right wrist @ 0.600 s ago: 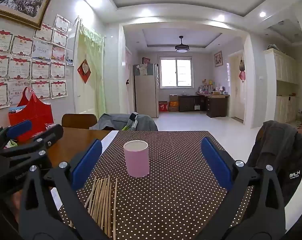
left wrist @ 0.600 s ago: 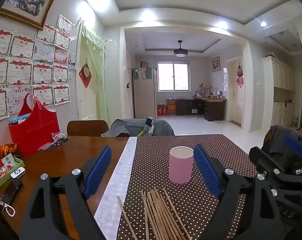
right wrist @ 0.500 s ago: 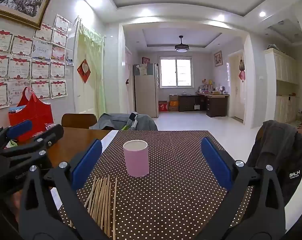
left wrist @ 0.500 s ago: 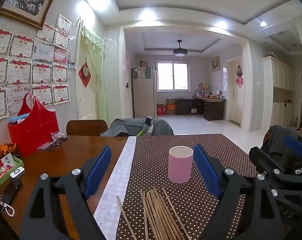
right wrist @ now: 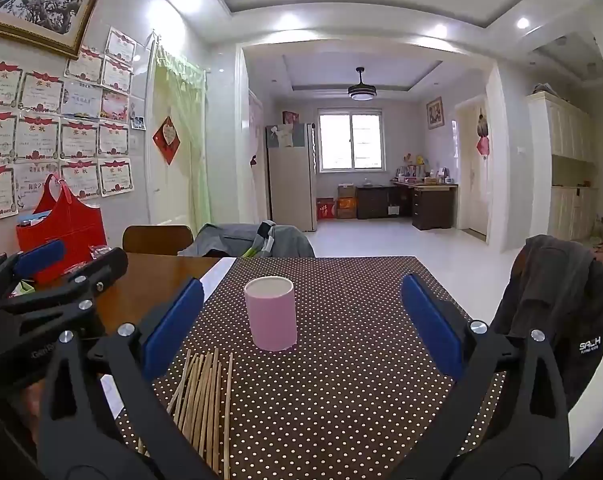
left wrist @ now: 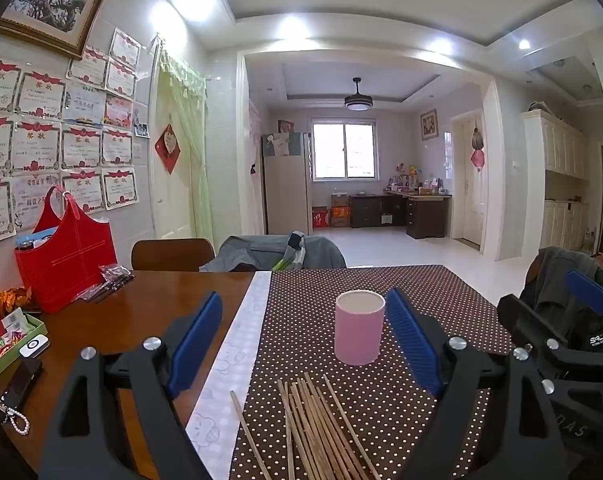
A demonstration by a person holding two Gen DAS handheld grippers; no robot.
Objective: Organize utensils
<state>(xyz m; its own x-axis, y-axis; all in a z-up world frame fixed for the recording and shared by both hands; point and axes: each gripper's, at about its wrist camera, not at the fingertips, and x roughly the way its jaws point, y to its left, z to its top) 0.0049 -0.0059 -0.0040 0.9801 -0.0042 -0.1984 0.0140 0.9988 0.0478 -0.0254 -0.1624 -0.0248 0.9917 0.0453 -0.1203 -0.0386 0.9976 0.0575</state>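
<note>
nothing is seen to be moved since the earlier frames. both the left claw and the right claw are held wide apart and empty above the desk. the chopsticks are laid on the dotted cloth, near the upright pink cup.

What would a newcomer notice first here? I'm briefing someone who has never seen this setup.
Probably the pink cup, standing upright and alone mid-table on the brown polka-dot tablecloth, with a loose bundle of wooden chopsticks lying flat just in front of it. Both blue-padded grippers, left gripper and right gripper, hang wide open and hold nothing. Against the wall at left, a bright red bag stands on the bare wood.
</note>
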